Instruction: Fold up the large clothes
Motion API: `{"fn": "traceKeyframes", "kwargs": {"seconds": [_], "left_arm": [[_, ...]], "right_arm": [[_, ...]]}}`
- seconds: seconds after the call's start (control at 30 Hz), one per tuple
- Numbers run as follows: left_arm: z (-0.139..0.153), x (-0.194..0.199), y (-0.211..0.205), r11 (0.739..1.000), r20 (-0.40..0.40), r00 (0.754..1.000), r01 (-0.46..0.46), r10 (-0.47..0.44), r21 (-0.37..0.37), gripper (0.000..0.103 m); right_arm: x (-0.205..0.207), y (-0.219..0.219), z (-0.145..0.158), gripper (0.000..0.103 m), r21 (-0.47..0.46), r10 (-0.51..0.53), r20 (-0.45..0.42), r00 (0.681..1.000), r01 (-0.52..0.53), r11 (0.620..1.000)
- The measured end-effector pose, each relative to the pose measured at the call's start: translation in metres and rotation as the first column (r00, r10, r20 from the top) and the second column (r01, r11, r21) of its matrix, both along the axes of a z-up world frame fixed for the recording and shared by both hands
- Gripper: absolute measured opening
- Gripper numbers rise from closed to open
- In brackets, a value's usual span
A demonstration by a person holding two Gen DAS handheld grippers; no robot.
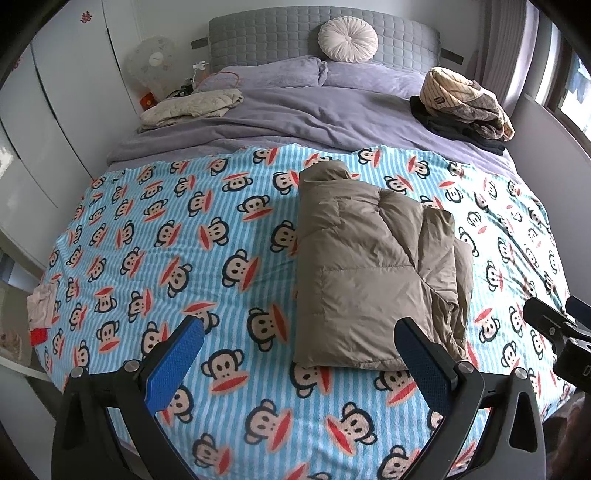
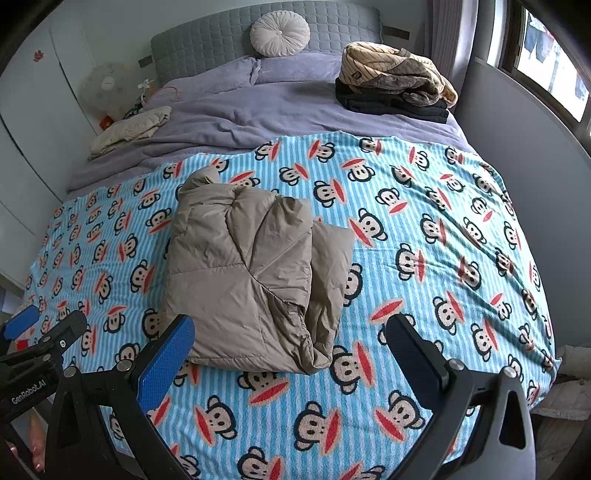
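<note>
Left tool [image 1: 299, 347] and right tool [image 2: 291, 345] gape wide, empty, above folded jacket [image 1: 373, 266].

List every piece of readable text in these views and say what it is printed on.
"GenRobot.AI": white lettering on the black body of the left tongs.
"D": one white letter at the frame edge on the right tongs; the rest is cut off.
Dark patch on the striped garment: too small to read.
Red sticker on the wardrobe: too blurred to read.

Taupe jacket [image 1: 373, 273]; blue-striped monkey-print blanket [image 1: 184, 229]; lilac duvet [image 1: 295, 118].
</note>
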State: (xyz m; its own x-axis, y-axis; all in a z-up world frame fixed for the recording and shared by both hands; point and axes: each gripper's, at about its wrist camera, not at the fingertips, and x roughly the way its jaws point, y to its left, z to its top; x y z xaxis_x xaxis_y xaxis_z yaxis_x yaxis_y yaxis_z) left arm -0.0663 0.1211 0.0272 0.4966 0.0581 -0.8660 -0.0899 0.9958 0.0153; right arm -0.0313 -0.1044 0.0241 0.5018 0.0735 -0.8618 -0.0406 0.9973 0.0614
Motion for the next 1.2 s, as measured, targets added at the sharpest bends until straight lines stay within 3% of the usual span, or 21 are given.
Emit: {"fn": "traceKeyframes", "kwargs": {"seconds": [1.2], "left_arm": [[-0.0012, 0.0007, 0.0012, 1.0, 0.0, 1.0, 0.001, -0.001, 0.008, 0.103]], "right_arm": [[0.0035, -0.0019, -0.001, 0.103, 0.003, 0.008, -0.003, 1.0, -0.008, 1.0]]}}
